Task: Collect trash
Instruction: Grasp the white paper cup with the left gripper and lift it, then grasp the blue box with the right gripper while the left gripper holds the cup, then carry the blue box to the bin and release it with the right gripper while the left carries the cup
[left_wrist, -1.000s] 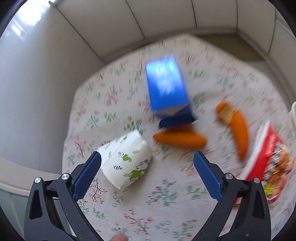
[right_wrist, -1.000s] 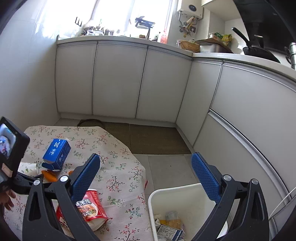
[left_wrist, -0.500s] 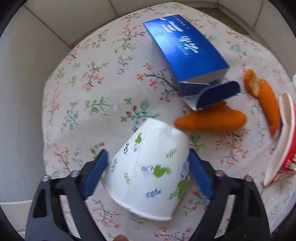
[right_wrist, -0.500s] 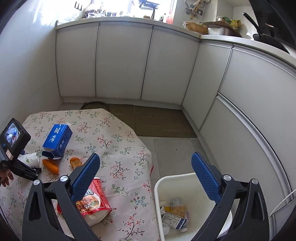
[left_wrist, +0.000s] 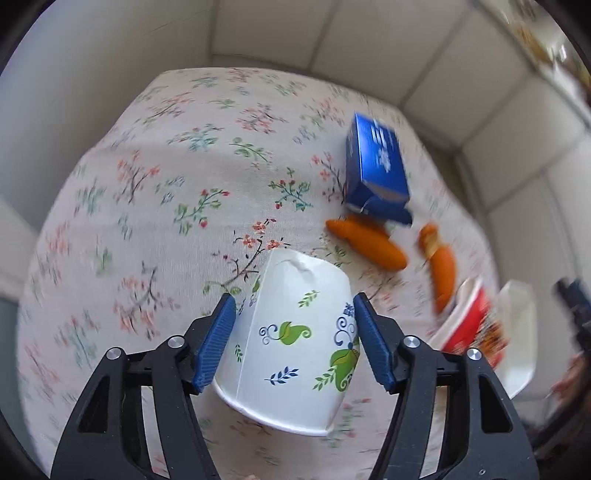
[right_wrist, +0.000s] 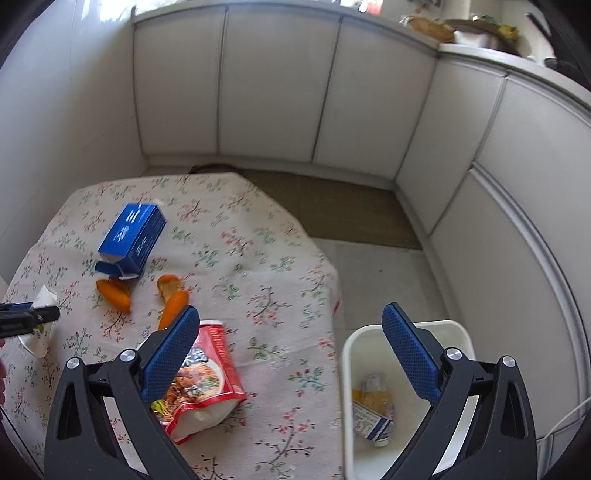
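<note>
The left gripper (left_wrist: 293, 347) straddles a white paper cup (left_wrist: 291, 332) printed with green leaves, and its jaws are closing; the right blue pad lies against the cup's side, the left one looks just shy of it, so I cannot tell whether the squeeze is complete. The cup lies on its side near the left edge of the floral tablecloth (left_wrist: 177, 192), its long axis running away from the camera — the wide open rim toward the gripper, the narrow, dented base pointing toward the middle of the cloth. Beyond the base lie 2 orange peels (left_wrist: 365, 243), side by side, and past them a blue carton (left_wrist: 376, 162) with its open flap end facing the peels and its length aimed at the far edge. The right gripper (right_wrist: 291, 350) hangs with its jaws spread wide and nothing between them, above a red snack bag (right_wrist: 207, 380) lying near the cloth's near right edge. Off the right edge, on the floor, stands a white bin (right_wrist: 458, 332) with a few wrappers in the bottom.
</note>
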